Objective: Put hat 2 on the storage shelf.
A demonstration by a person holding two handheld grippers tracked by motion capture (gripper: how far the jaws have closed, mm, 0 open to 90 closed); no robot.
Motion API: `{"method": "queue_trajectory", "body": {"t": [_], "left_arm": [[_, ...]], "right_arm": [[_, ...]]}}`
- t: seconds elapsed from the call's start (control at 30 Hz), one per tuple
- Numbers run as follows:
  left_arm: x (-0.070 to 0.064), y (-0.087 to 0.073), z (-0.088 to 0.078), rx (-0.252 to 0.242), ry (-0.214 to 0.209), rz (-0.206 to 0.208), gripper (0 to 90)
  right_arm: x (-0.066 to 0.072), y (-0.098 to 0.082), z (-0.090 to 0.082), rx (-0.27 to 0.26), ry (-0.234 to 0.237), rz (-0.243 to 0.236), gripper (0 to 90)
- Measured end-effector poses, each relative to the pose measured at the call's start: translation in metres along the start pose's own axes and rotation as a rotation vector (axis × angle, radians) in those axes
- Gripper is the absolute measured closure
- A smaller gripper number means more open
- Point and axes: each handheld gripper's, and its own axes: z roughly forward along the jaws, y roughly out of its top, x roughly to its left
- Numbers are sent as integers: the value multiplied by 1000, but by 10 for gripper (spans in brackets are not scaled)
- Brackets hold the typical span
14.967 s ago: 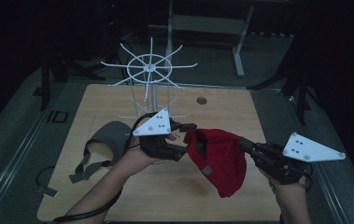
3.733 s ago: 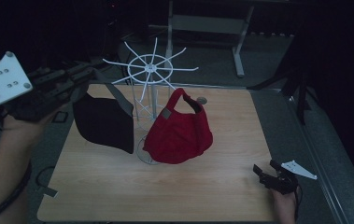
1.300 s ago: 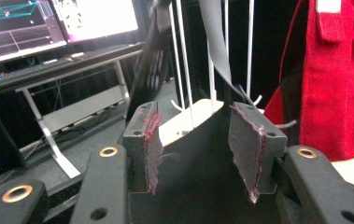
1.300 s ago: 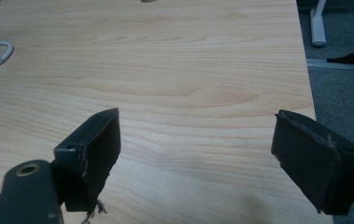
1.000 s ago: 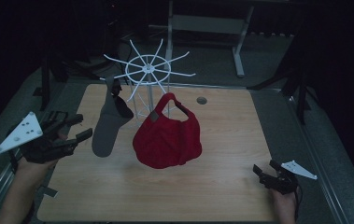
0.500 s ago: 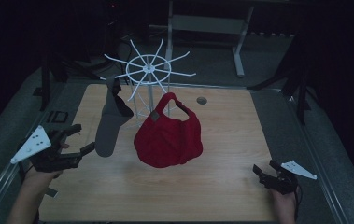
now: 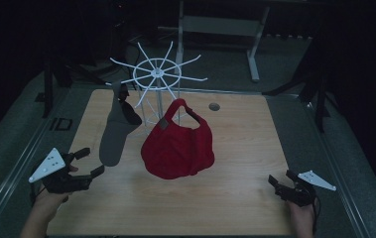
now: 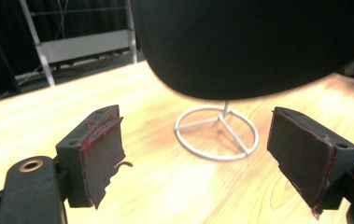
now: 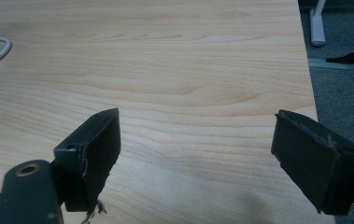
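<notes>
A white wire rack with spokes stands at the back of the wooden table. A red cap hangs from one front spoke, and a dark grey cap from a left spoke. My left gripper is low at the table's front left, just below and left of the grey cap. Its jaws have just been opening and nothing is between them. In the left gripper view the dark cap hangs above the rack's base ring, beyond the left gripper. My right gripper rests open at the front right.
A small round hole lies in the tabletop behind the red cap. A grey metal frame stands on the floor beyond the table. In the right gripper view bare wood lies ahead of the right gripper, with the table's edge close by.
My left gripper has sunk toward the table's front left, away from the grey cap, and its jaws stand wider. The grey cap hangs free on its spoke. The right gripper has not moved.
</notes>
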Motion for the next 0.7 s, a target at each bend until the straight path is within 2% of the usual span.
{"method": "queue_trajectory", "body": {"t": [0.2,0.43,0.53,0.7], "left_arm": [[-4,-20,12,32,-14,-15,187],[-11,-37,21,58,-34,-36,187],[-16,-43,26,79,-26,-29,188],[-24,-49,29,101,-23,-28,175]], "right_arm": [[3,0,1,18,-11,-25,157],[1,0,0,5,-6,-13,156],[3,0,0,-4,-8,-35,157],[4,0,0,2,-10,-43,156]]}}
